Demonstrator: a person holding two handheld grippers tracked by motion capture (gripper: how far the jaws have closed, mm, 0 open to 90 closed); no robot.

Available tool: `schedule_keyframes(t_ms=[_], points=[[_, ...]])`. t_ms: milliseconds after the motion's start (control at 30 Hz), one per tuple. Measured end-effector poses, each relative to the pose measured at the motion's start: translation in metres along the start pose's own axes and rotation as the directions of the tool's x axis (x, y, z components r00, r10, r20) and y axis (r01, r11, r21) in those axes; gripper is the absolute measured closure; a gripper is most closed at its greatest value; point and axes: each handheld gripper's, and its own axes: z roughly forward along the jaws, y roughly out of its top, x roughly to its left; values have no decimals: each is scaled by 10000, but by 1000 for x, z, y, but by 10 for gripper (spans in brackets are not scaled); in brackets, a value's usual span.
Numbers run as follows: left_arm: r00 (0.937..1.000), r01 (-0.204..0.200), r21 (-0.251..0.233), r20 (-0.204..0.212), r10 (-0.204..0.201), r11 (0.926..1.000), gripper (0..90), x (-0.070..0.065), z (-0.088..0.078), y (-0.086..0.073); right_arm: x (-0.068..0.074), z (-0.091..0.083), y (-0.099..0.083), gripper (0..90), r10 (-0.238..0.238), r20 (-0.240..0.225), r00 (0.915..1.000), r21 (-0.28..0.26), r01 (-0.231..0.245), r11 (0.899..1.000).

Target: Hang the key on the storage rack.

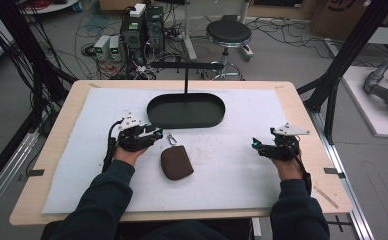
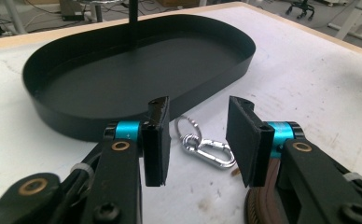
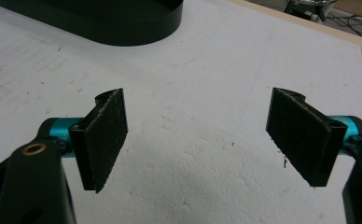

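Where the left gripper [image 2: 198,140] hovers, its jaws stand partly apart astride the silver carabiner [image 2: 209,150] and key ring, pads not touching; nothing grasped. Carabiner: flat on the table's white mat [image 1: 242,165], just in front of the black oval tray [image 1: 186,110], attached to the brown pouch [image 1: 176,162]. Right gripper [image 3: 195,135]: released wide, over bare mat. Risk: thin flat metal may slip from the pads on closing; the pouch may drag. Tray: holds only its upright post.
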Motion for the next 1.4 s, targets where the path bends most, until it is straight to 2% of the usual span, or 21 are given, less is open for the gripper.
schedule_keyframes(t_ms=[133, 267, 367, 400, 500, 533, 567, 600, 700, 733, 900, 933, 967, 1033, 1067, 1100, 1133, 1167, 1200, 1267, 1400], points=[[9999, 15, -46, -113, -15, 10000, 556, -2, 5, 14, 4, 0, 2, 209, -123, -37, 9999, -5, 123, 9999], [9999, -2, -14, -162, 1, 10000, 545, -2, 9, 19, 8, -1, 3, 210, -225, -53, 9997, -48, 224, 9997], [9999, 131, 398, -83, -128, 9991, 544, -1, 17, 16, 9, 0, 4, 211, -222, -43, 9997, 20, 222, 9998], [9999, 124, 681, -67, -119, 9976, 546, -2, 23, 13, 9, 0, 4, 211, -233, -47, 9997, 38, 233, 9997], [10000, 51, 979, -50, -46, 9952, 560, -2, 29, 12, 9, 1, 4, 211, -258, -21, 9997, 35, 258, 9997], [10000, -6, 1059, -28, 9, 9944, 591, -2, 32, 14, 10, 2, 4, 211, -231, -36, 9997, 55, 231, 9997], [10000, -6, 1059, -28, 9, 9944, 593, -2, 32, 14, 10, 2, 4, 211, -231, -36, 9997, 55, 231, 9997], [10000, -21, 766, -49, 25, 9971, 593, -1, 30, 17, 10, 2, 5, 211, -218, -34, 9998, 80, 218, 9997], [9999, 52, 840, -142, -40, 9965, 584, 2, 29, 18, 10, 2, 5, 211, -218, -43, 9998, 61, 219, 9997], [9998, 154, 984, -100, -145, 9950, 576, 2, 32, 17, 9, 3, 4, 211, -226, -53, 9997, 91, 227, 9997], [10000, -49, 1505, -9, 51, 9886, 573, -3, 43, 11, 9, 3, 4, 211, -207, -55, 9998, 134, 208, 9997], [9996, -98, 1823, -251, 146, 9832, 575, -3, 48, 8, 9, 3, 4, 211, -251, -54, 9997, 103, 252, 9996], [9995, -92, 1947, -290, 151, 9808, 581, -2, 50, 7, 10, 2, 4, 211, -215, -42, 9998, 111, 215, 9997], [9994, -83, 2024, -312, 149, 9793, 617, -1, 51, 6, 10, 2, 4, 211, -198, -40, 9998, 126, 198, 9997], [9992, -212, 2316, -291, 287, 9726, 664, -1, 51, 5, 10, 2, 4, 211, -215, -43, 9998, 127, 215, 9997], [9992, -212, 2316, -291, 287, 9726, 695, -1, 51, 5, 10, 2, 4, 211, -215, -43, 9998, 127, 215, 9997], [9990, -222, 2453, -311, 307, 9692, 752, -1, 52, 4, 10, 2, 4, 211, -248, -42, 9997, 116, 248, 9996], [9988, -279, 2571, -318, 373, 9660, 752, -1, 52, 4, 10, 2, 4, 211, -248, -42, 9997, 116, 248, 9996], [9985, -294, 2744, -368, 411, 9612, 813, 1, 53, 3, 10, 2, 4, 211, -242, -32, 9997, 134, 242, 9996], [9982, -277, 2819, -430, 414, 9590, 857, 2, 53, 3, 10, 2, 4, 211, -248, -42, 9997, 129, 249, 9996], [9988, -210, 2799, -368, 325, 9598, 863, 3, 53, 2, 10, 2, 4, 211, -250, -44, 9997, 143, 250, 9996]])
